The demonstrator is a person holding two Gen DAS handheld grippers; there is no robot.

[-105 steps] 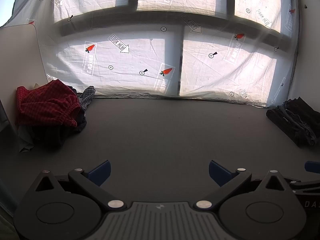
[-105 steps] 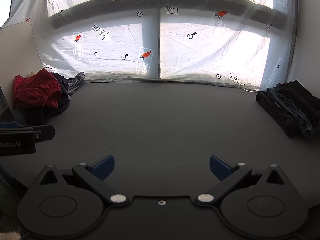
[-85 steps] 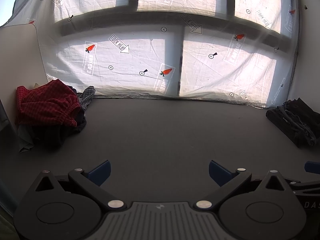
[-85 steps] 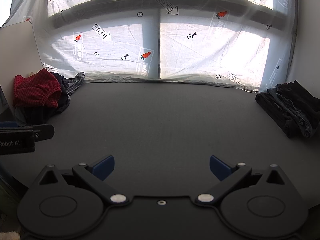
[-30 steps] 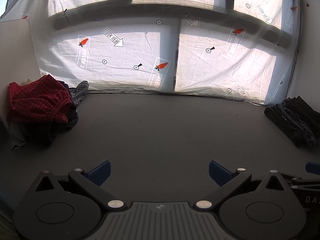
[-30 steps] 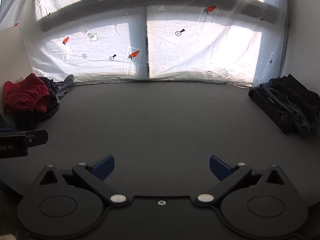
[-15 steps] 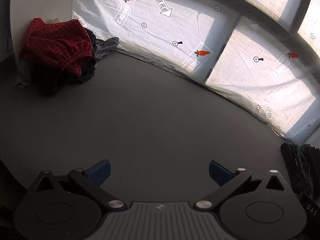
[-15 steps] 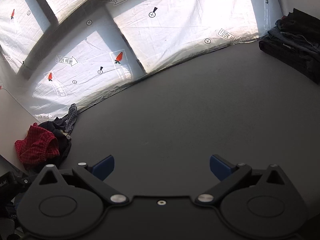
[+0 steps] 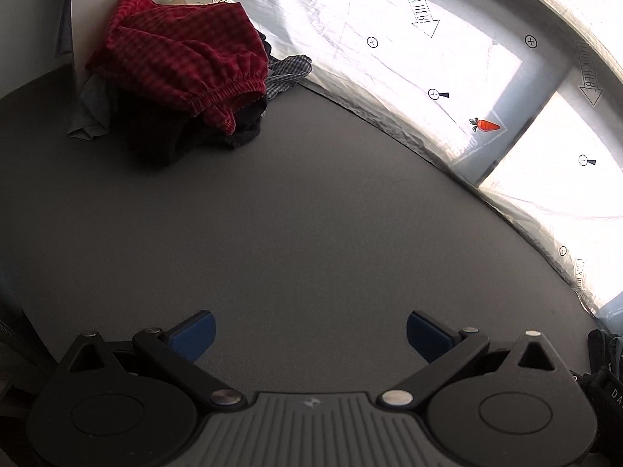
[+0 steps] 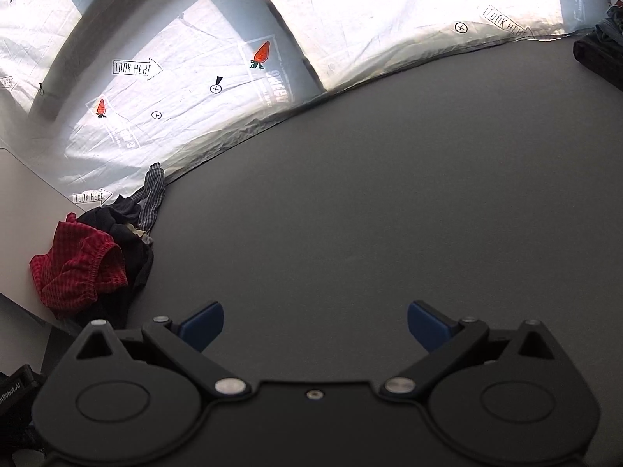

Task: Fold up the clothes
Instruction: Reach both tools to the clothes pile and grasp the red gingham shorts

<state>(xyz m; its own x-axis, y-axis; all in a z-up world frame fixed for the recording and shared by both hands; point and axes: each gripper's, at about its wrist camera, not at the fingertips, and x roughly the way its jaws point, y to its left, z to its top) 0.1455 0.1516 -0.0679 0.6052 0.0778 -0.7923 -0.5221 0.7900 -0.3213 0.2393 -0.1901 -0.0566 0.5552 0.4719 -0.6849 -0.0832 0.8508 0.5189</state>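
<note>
A heap of unfolded clothes lies at the table's far left corner, topped by red checked shorts [image 9: 183, 58] with an elastic waistband, over dark garments [image 9: 163, 140] and a blue-white checked piece [image 9: 288, 74]. My left gripper [image 9: 309, 330] is open above the grey tabletop [image 9: 311, 214], well short of the heap. The right wrist view has the same red shorts [image 10: 78, 268] at lower left and the checked piece [image 10: 153, 190] by the backdrop. My right gripper [image 10: 315, 321] is open and holds nothing.
A stack of dark clothes [image 10: 599, 46] sits at the table's far right; its edge shows by the left gripper's body [image 9: 603, 346]. A white backdrop sheet [image 9: 447, 58] printed with carrots and arrows closes the back. A white panel [image 10: 23, 202] stands at the left.
Both grippers have swung left and tilted; the heap of clothes now looms larger and nearer in the left wrist view. The jaws have stayed open and nothing was grasped.
</note>
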